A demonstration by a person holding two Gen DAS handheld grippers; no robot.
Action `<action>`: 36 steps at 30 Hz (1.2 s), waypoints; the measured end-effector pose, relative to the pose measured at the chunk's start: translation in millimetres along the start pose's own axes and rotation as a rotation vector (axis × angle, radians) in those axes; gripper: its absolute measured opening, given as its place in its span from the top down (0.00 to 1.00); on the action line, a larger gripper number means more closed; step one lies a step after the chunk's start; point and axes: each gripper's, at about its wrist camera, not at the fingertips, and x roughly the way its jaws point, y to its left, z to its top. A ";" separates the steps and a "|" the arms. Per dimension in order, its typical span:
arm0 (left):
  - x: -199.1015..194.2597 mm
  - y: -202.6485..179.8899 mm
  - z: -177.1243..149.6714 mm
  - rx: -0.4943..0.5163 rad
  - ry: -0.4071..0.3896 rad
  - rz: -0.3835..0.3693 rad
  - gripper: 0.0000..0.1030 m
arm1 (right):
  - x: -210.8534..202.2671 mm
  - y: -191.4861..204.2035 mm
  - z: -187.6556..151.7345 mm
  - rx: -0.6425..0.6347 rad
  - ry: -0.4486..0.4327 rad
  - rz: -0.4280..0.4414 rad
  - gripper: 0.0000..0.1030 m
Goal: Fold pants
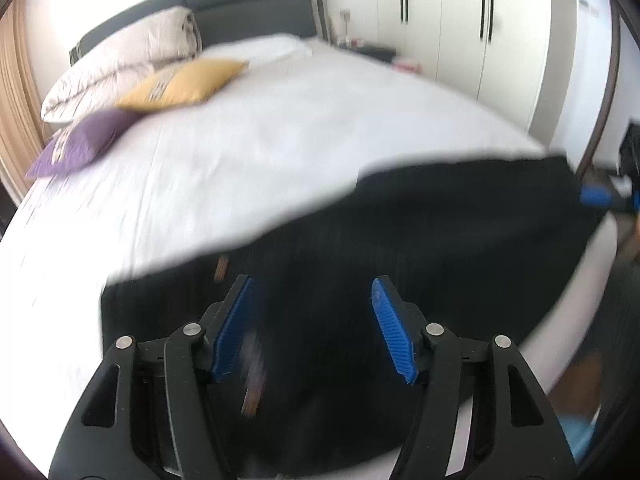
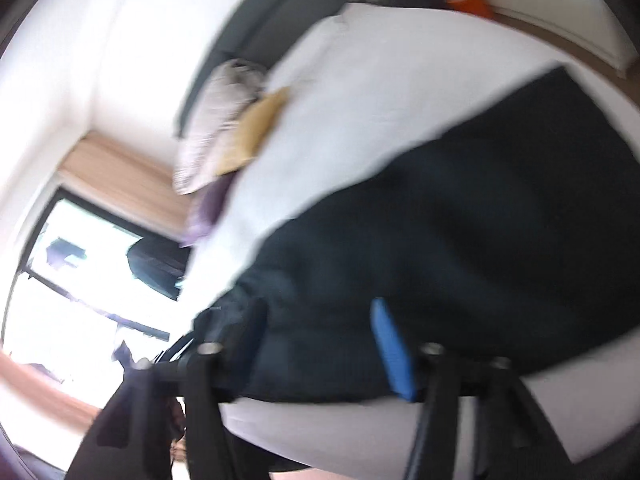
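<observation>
Black pants (image 1: 420, 240) lie flat across the near edge of the white bed (image 1: 260, 152); the right wrist view shows them as a dark band (image 2: 440, 232). Above their near part hangs my left gripper (image 1: 313, 282), open, its blue pads (image 1: 392, 328) wide apart and nothing pinched between them. A blurred tag on the cloth shows below the left pad. My right gripper (image 2: 316, 306) is open too, over the pants' edge at the bed's side, with its blue pad (image 2: 390, 352) clear of the cloth. In the left wrist view the right gripper (image 1: 596, 196) shows at the pants' far right end.
A patterned white pillow (image 1: 120, 64), a yellow cushion (image 1: 184, 84) and a purple cushion (image 1: 84, 144) lie near the dark headboard (image 1: 248, 4). White wardrobe doors (image 1: 460, 20) stand beyond the bed. A bright window (image 2: 80, 280) is at the left.
</observation>
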 end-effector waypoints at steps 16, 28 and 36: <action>74.6 50.1 -18.3 -0.169 0.209 0.038 0.36 | 26.3 -74.2 -18.9 0.071 0.005 -0.055 1.00; 123.5 -38.2 79.5 -0.001 0.144 -0.110 0.36 | 58.0 -29.4 -3.9 0.037 0.007 0.000 0.29; 156.6 -22.1 72.2 -0.112 0.180 -0.040 0.21 | -42.7 -92.6 -22.2 0.109 -0.122 -0.031 0.61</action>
